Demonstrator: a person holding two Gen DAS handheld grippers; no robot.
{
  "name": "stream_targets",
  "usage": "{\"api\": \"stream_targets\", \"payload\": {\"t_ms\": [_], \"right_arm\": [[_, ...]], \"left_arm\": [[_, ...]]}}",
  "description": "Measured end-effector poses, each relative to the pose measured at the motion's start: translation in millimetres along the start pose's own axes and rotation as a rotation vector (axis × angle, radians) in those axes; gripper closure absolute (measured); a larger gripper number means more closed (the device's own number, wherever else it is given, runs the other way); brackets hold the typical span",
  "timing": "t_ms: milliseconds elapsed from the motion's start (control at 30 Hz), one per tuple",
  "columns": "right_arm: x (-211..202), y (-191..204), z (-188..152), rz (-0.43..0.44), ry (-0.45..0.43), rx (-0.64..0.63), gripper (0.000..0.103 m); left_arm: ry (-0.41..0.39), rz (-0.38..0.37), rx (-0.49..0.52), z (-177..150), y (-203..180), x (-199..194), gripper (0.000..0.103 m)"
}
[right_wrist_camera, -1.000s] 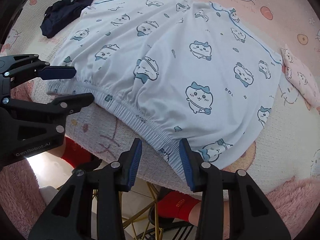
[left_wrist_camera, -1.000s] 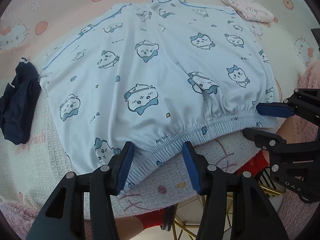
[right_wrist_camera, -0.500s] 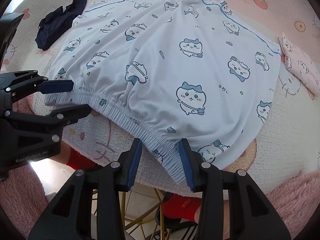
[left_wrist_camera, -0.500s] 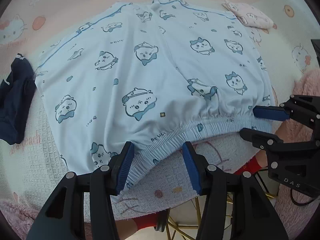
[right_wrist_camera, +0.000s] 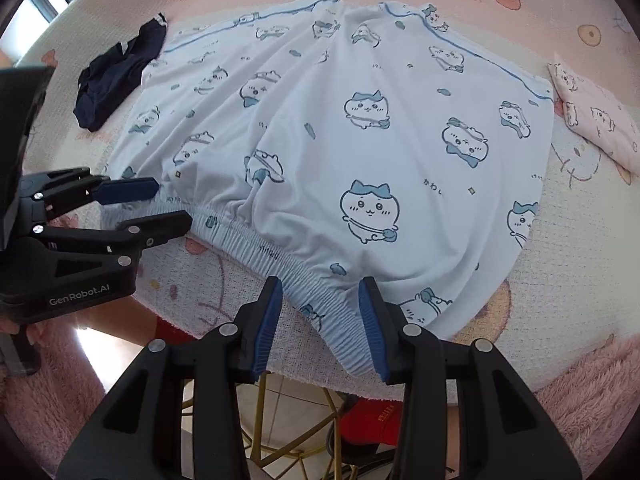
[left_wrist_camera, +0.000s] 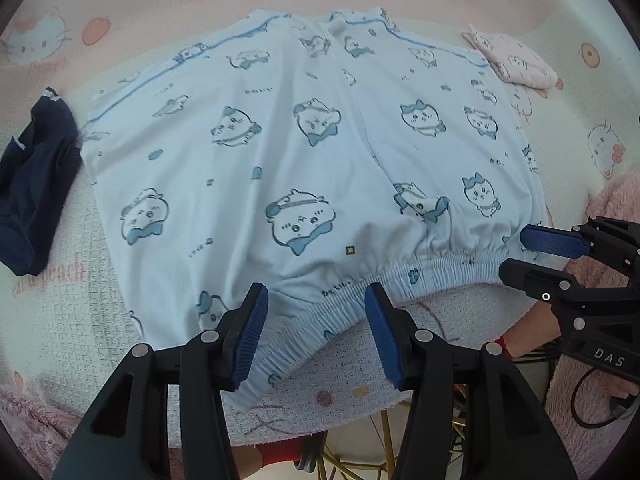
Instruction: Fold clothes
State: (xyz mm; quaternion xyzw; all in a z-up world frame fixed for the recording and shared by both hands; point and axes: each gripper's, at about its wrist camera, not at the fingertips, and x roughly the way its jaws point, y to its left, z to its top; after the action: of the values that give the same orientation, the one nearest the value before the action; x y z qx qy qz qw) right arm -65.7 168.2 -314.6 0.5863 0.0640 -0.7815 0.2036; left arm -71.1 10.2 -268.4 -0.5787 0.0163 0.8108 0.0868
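Light blue shorts with a cartoon animal print lie flat on the pink cartoon-cat tablecloth, their elastic waistband along the near edge. My left gripper is open, and the waistband's left end lies between its blue pads. At the waistband's right end, my right gripper is open too, with the band's corner between its fingers. Neither grips the cloth.
A crumpled dark navy garment lies left of the shorts. A folded pink garment sits at the far right. The table's front edge runs just under the grippers, with gold legs, red socks and fluffy pink fabric below.
Both grippers have edged forward, so the waistband's corners now sit deeper between their fingers. Both stay open, and the shorts lie as before.
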Motion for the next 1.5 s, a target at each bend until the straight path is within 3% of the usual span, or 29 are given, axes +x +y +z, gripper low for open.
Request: {"api": "stream_targets", "payload": {"t_ms": [100, 200, 300, 400, 467, 600, 767, 933, 1033, 1200, 1500], "right_arm": [[-10, -7, -3, -0.013, -0.014, 0.037, 0.061], [-12, -10, -8, -0.027, 0.007, 0.067, 0.061], [-16, -17, -15, -0.033, 0.022, 0.117, 0.061], [-31, -40, -26, 0.014, 0.011, 0.294, 0.061], [-28, -52, -32, 0.040, 0.037, 0.361, 0.061], [-21, -74, -42, 0.092, 0.088, 0.495, 0.061], [-4, -79, -43, 0.200, 0.148, 0.541, 0.081], [-1, -82, -37, 0.244, 0.143, 0.567, 0.090], [-6, -80, -24, 0.243, 0.104, 0.543, 0.093], [-15, -31, 41, 0.233, 0.040, 0.333, 0.094], [31, 28, 81, 0.236, 0.135, 0.192, 0.090]], "left_arm": [[-0.038, 0.011, -0.030, -2, 11, -11, 0.050], [-0.026, 0.043, -0.084, -24, 7, -10, 0.050], [-0.092, 0.080, -0.160, -29, 26, -27, 0.050], [-0.097, 0.048, -0.233, -33, 45, -39, 0.050], [-0.048, 0.045, -0.269, -42, 50, -26, 0.050], [-0.003, -0.040, -0.371, -47, 59, -10, 0.050], [-0.021, -0.039, -0.352, -43, 57, -11, 0.050], [-0.008, -0.057, -0.349, -42, 55, -6, 0.050], [-0.016, -0.067, -0.338, -40, 53, -6, 0.050], [-0.022, -0.078, -0.341, -41, 53, -8, 0.050], [-0.044, -0.154, -0.421, -39, 62, -19, 0.050]]}}
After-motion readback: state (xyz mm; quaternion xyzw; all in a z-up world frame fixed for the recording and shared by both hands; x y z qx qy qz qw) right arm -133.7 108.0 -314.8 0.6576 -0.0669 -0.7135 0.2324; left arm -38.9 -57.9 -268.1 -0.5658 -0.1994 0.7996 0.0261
